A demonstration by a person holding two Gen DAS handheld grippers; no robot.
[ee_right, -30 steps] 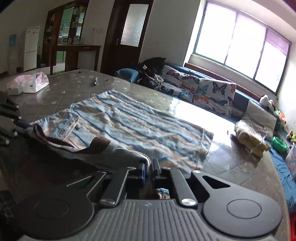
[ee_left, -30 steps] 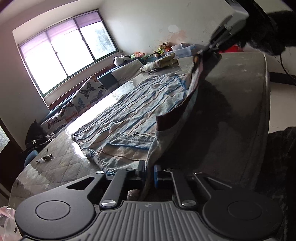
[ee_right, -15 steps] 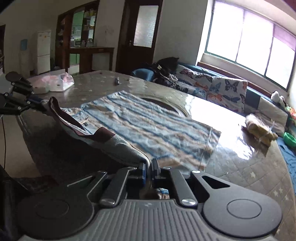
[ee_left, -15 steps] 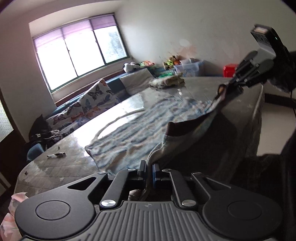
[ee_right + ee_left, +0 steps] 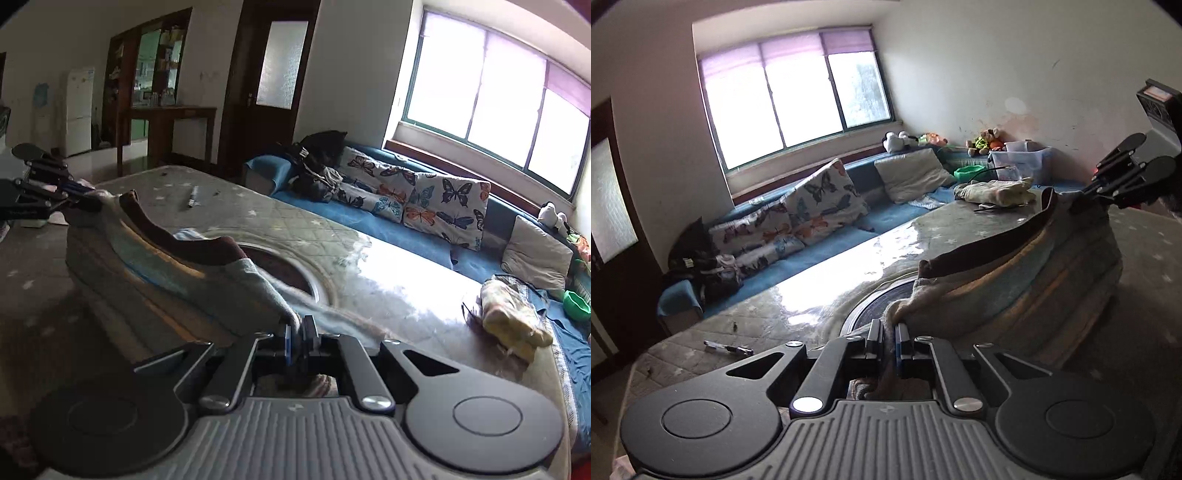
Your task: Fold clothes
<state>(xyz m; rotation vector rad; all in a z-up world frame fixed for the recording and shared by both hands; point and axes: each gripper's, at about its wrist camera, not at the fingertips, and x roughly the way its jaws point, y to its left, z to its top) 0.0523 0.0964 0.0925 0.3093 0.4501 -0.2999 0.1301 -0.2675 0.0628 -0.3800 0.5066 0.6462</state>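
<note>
Both raised, left gripper (image 5: 886, 338) and right gripper (image 5: 298, 338) angled down, jaws clamped on striped garment (image 5: 1027, 273) (stretched between).

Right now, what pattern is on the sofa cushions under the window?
Colourful butterflies on white sofa cushions; clearest in the right wrist view.

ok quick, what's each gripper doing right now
left gripper: closed, pinching one end of the striped garment.
right gripper: closed, pinching the garment's other end.

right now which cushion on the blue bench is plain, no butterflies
The grey cushion nearest the stuffed toys; the two others carry butterfly prints.
</note>
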